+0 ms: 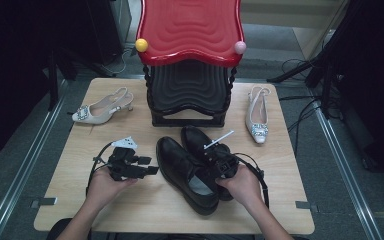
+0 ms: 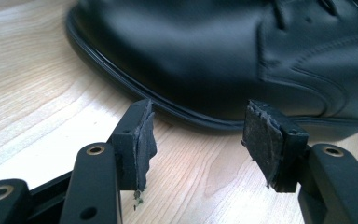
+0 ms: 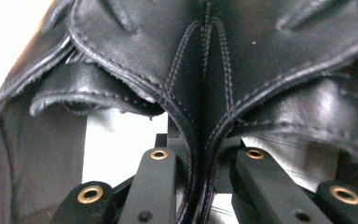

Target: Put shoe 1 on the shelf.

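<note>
On the wooden table, the right gripper pinches the heel edge of a black shoe; the left gripper rests wide apart beside the other black shoe

- Two black leather lace-up shoes lie side by side on the surface, toes pointing away toward the rack.
- The right shoe's heel seam appears pinched, though its heel is mostly hidden.
</note>
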{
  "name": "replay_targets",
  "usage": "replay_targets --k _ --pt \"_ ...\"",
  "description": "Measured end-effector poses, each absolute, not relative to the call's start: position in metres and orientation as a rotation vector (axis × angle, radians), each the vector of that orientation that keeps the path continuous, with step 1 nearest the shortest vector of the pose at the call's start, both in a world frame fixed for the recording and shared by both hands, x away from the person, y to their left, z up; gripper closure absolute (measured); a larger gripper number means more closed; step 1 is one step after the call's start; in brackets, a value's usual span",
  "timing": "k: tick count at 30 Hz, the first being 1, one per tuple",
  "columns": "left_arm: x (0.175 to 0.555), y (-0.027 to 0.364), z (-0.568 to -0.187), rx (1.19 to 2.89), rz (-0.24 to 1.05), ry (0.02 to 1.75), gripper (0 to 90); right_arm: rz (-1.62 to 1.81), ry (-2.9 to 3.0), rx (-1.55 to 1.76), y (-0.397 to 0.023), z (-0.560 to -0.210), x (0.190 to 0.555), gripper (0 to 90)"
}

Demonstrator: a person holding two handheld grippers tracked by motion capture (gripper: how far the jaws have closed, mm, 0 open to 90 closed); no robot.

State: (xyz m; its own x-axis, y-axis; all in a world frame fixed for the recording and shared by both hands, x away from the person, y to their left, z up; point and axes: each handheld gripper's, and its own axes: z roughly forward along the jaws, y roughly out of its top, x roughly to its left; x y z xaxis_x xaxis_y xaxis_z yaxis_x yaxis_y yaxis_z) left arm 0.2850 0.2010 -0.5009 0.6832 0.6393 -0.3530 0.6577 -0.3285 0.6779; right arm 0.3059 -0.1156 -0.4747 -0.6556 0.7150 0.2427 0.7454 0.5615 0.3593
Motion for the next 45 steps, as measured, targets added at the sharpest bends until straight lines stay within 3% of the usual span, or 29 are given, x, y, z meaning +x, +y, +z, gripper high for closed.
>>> replay_targets --k 16,23,31,45 --pt "0.275 0.23 -0.501 1.998 0.032 1.085 42.8 -0.79 -2.603 -1.123 -0.143 -0.424 0.304 83.0" --pt "0.269 0.238 -0.502 1.972 0.046 1.117 42.8 -0.935 -2.56 -1.074 -0.149 -0.382 0.311 83.0" --pt "0.266 0.24 -0.503 1.972 0.052 1.12 42.8 -1.102 -2.539 -1.175 -0.145 -0.35 0.348 82.8" --pt "0.269 0.237 -0.504 1.989 0.035 1.104 42.8 -1.257 -2.515 -1.498 -0.126 -0.351 0.412 82.8"
